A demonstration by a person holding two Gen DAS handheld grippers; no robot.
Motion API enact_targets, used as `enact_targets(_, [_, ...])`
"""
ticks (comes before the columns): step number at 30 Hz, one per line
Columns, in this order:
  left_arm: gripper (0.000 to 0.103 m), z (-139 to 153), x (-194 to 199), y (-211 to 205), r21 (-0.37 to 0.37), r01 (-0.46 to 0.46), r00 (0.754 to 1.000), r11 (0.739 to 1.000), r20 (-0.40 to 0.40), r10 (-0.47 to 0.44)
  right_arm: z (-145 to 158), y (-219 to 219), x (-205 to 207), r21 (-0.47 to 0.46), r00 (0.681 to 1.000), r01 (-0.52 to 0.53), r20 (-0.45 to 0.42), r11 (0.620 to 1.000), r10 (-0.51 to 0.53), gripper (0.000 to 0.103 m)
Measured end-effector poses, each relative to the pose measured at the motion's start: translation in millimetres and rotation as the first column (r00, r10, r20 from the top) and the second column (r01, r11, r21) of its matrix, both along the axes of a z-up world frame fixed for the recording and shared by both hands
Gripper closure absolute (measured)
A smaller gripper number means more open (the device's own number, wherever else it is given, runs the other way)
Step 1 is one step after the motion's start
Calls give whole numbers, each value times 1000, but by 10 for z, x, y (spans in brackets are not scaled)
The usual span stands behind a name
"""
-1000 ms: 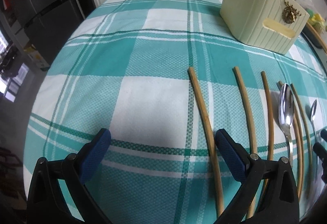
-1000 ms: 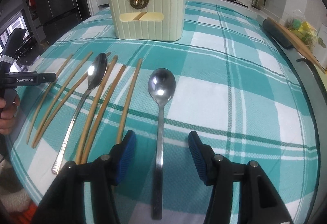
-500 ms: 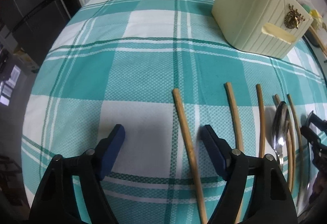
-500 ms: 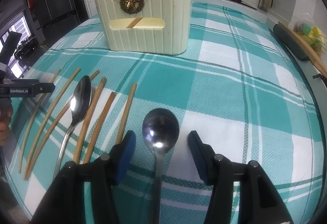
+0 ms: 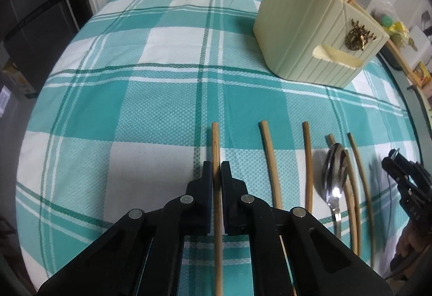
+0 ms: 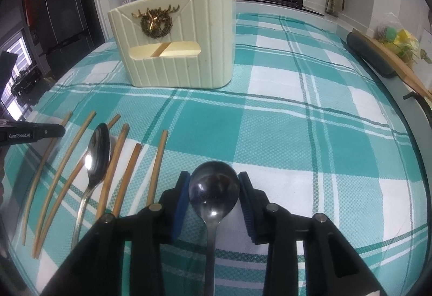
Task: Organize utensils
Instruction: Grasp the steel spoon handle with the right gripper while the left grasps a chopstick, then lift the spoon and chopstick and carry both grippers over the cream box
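My left gripper (image 5: 216,174) is pinched on the leftmost wooden chopstick (image 5: 215,145), pads pressing both sides of the shaft with the far end projecting beyond them; my right gripper (image 6: 213,189) brackets the bowl of the large steel spoon (image 6: 214,192), pads at or just off its rim, and I cannot tell whether they bear on it. Both utensils lie on the teal checked tablecloth (image 5: 162,96). To do this step well, I judge I should lift the chopstick level and straight up, clear of its neighbours, and settle the right pads evenly on the spoon so that it does not swivel. The cream utensil holder (image 6: 175,47) stands upright at the far side, well apart from both tools. Between them lie the remaining chopsticks (image 5: 271,161) and a smaller spoon (image 6: 94,155).
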State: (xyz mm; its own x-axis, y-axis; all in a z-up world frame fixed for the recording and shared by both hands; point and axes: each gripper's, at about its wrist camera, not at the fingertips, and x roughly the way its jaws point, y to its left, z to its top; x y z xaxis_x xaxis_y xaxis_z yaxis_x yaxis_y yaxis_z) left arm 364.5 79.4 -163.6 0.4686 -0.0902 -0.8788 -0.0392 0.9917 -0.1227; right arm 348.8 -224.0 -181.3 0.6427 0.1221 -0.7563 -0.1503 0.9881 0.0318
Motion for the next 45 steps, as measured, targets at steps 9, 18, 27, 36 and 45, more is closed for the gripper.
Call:
enact_targets(9, [98,843,-358,-40,-56,51,979,997,199,-39,627,-194,-354,100,992,-24,123,995,12,67])
enact_targets(18, [98,1450,-702,-23,-95,99,940,990,337,-62,1042,-287,-635,158,977,-38,214,987,3,67])
enact_targets(27, [98,1586,-782,47,-136,99,930,986,365,-43,1242,-273,-685,161,965,-43,262,986,-1,67])
enact_targets(36, [99,1842,-746,95,-166,122,917,978,397,-47,1533,-210,-631,135,952,-73,306,988,28,67])
enact_targets(45, [99,2503,-484,46,-158,160,867,974,494,-63,2037,-150,-354,131,934,-113,353,985,60,67])
